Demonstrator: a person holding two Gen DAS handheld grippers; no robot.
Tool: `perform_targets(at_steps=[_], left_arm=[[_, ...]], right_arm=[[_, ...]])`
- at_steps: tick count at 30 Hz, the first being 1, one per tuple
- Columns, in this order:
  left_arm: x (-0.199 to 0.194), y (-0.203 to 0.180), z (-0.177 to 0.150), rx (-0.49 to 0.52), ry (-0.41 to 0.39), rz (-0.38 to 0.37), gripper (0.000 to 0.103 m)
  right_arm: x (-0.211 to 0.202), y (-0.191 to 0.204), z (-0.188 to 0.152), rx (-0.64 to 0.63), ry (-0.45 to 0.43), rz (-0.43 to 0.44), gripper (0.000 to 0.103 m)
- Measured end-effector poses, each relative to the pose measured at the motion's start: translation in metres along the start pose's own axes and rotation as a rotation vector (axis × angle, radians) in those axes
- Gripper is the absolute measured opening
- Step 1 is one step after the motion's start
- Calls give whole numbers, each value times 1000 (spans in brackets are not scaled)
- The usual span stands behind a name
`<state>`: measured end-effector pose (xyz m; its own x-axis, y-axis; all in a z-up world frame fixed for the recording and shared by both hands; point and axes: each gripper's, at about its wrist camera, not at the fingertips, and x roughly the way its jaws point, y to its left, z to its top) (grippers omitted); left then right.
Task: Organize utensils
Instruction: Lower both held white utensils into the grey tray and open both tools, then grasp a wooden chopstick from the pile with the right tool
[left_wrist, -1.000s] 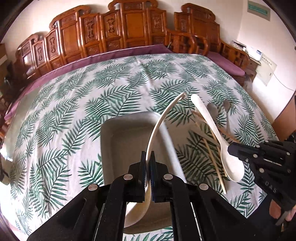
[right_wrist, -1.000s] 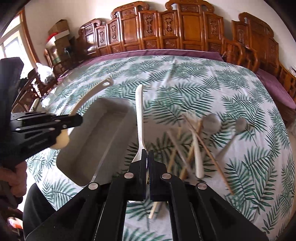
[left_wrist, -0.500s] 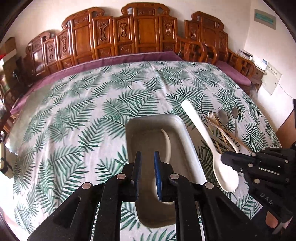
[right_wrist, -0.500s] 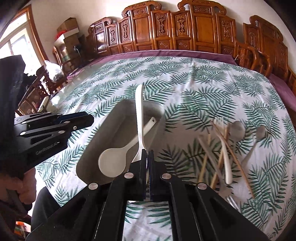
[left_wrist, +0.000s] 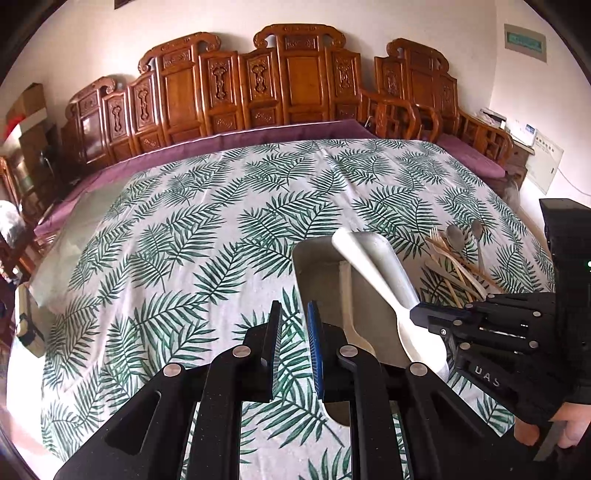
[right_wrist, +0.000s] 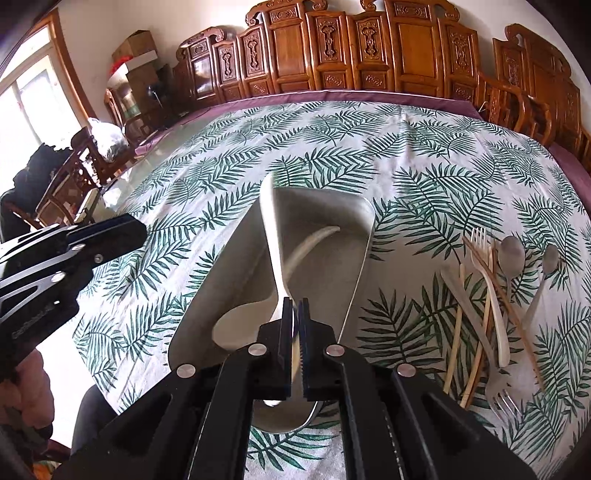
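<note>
A grey tray (right_wrist: 365, 221) lies on the palm-leaf tablecloth. One cream spoon (right_wrist: 310, 243) lies inside it. My right gripper (right_wrist: 295, 314) hangs over the tray's near end, shut on the neck of a white spoon (right_wrist: 269, 229) whose handle points away over the tray; its jaws are starting to open. The left wrist view shows that white spoon (left_wrist: 373, 273) slanting above the tray (left_wrist: 314, 266), its bowl at the right gripper (left_wrist: 421, 317). My left gripper (left_wrist: 293, 332) is open and holds nothing, just left of the tray. It reaches in from the left edge (right_wrist: 136, 232).
Several loose utensils (right_wrist: 487, 295) lie in a pile right of the tray: forks, chopsticks, a knife and two metal spoons (right_wrist: 511, 254). Carved wooden chairs (left_wrist: 288, 81) line the far side of the table. A person's hand (left_wrist: 569, 432) grips the right tool.
My left gripper opened, leaving the cream spoon in the tray, then drew away to the left. My right gripper carried the white spoon from beside the pile to over the tray.
</note>
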<state>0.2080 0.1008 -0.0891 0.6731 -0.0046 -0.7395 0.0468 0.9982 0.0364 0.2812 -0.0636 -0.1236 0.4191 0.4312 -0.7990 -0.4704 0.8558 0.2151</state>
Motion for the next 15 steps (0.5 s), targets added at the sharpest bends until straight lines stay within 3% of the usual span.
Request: perform_targets(at_steps=[9,15], left_arm=[[-2,-4,-3,0,-11,-11,13],[-4,-20,-4,18,-23,-18,13]], right_arm=[[-9,-9,-3,-20,-18,23,7],[-30,-22,-10,-68,-51,-6,7]])
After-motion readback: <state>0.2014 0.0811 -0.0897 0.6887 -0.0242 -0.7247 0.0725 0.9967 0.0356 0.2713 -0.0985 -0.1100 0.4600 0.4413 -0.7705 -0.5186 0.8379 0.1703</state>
